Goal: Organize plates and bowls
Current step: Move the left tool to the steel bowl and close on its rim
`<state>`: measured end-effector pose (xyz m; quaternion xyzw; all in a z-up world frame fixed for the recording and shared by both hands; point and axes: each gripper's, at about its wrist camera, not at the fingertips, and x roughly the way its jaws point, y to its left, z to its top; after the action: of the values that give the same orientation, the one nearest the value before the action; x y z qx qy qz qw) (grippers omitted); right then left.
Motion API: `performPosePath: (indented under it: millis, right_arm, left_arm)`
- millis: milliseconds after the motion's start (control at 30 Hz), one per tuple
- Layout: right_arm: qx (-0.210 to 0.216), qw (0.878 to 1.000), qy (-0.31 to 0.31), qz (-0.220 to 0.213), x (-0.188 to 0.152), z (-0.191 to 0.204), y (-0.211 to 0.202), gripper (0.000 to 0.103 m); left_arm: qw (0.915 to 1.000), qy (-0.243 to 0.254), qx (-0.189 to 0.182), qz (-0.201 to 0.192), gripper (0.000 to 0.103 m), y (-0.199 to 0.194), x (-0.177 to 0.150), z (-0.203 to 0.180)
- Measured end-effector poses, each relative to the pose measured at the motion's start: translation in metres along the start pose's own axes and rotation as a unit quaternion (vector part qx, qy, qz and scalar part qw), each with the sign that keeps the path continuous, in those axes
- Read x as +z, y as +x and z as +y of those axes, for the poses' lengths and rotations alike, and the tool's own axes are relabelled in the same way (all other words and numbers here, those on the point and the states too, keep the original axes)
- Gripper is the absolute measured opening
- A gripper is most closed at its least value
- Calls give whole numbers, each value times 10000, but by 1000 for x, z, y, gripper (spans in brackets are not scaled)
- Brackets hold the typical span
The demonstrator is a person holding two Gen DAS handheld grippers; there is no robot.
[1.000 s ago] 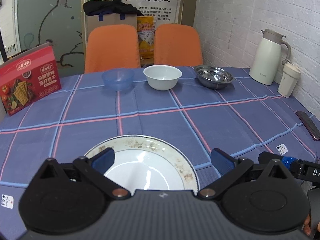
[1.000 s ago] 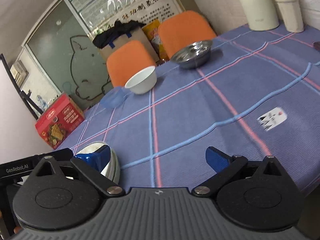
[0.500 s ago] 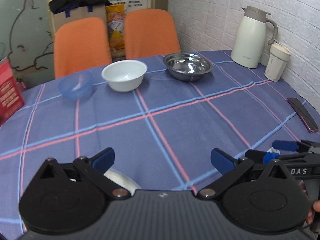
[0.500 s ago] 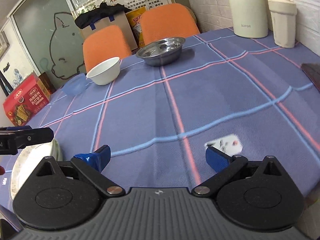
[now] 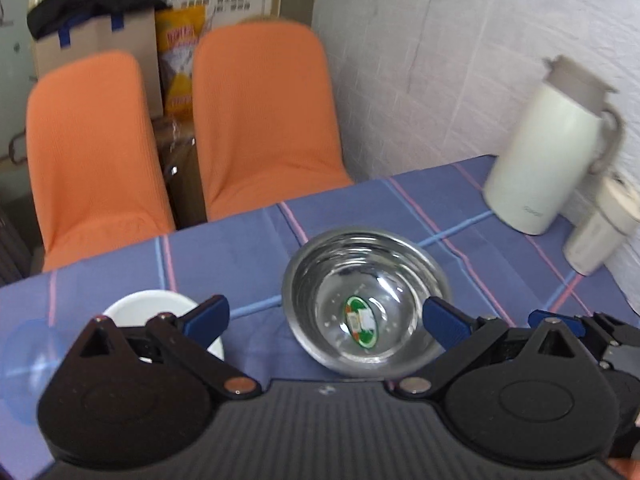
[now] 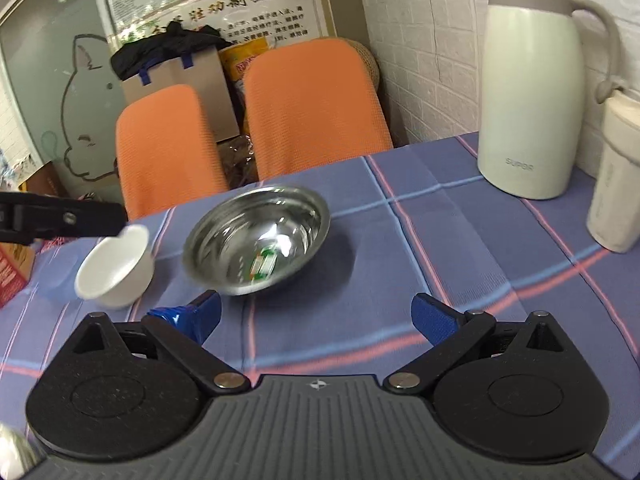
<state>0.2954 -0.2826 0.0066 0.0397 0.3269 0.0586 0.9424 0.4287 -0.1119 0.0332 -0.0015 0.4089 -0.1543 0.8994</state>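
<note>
1 steel bowl (image 5: 366, 300), green sticker inside; 1 white bowl (image 6: 116, 266), contents unseen; jug (image 6: 530, 92) marked SUPOR. My left tool (image 5: 326, 320) and right tool (image 6: 316, 316): both wide open, holding nothing.

Across my blue plaid tablecloth (image 6: 460, 264), far right, stand a white thermos jug (image 6: 532, 92) and a cream tumbler (image 6: 616, 184) just beside it — two orange chairs (image 6: 312, 108) behind, a red cracker box (image 6: 12, 270) far left.

The metal bowl (image 5: 366, 300) is polished and mirror-bright, with a paper sticker (image 5: 361, 321) inside. The white bowl (image 6: 116, 266) looks smooth and glossy. Woven checked cloth (image 6: 440, 248) covers the desk, matt. The jug (image 6: 530, 92) is smooth with a satin sheen. The chairs (image 5: 264, 120) wear ribbed orange fabric.
</note>
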Motion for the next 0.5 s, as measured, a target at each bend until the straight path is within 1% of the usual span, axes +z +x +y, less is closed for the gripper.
performPosePath:
  millis: [33, 100, 233, 267, 333, 433, 500]
  right_arm:
    - [-49, 10000, 6, 47, 6, 0, 11, 89]
    - [-106, 9998, -68, 177, 14, 3, 34, 89]
    - [-84, 9977, -378, 564, 19, 12, 76, 89]
    - [-79, 9970, -460, 619, 18, 13, 83, 89]
    - [-59, 9962, -558, 663, 15, 15, 93, 89]
    - [48, 9964, -555, 643, 12, 16, 97, 89]
    - [109, 9962, -613, 611, 12, 20, 98, 89]
  left_arm:
    - [9999, -26, 44, 96, 102, 15, 4, 1]
    - [9998, -23, 98, 150, 102, 40, 11, 3]
    - [9996, -84, 59, 270, 102, 71, 16, 7]
    - [9993, -135, 38, 345, 100, 78, 15, 10]
    - [9988, -219, -47, 440, 94, 86, 14, 15]
    - [9983, -189, -169, 532, 82, 93, 10, 15]
    - [9973, -205, -230, 671, 62, 100, 9, 16]
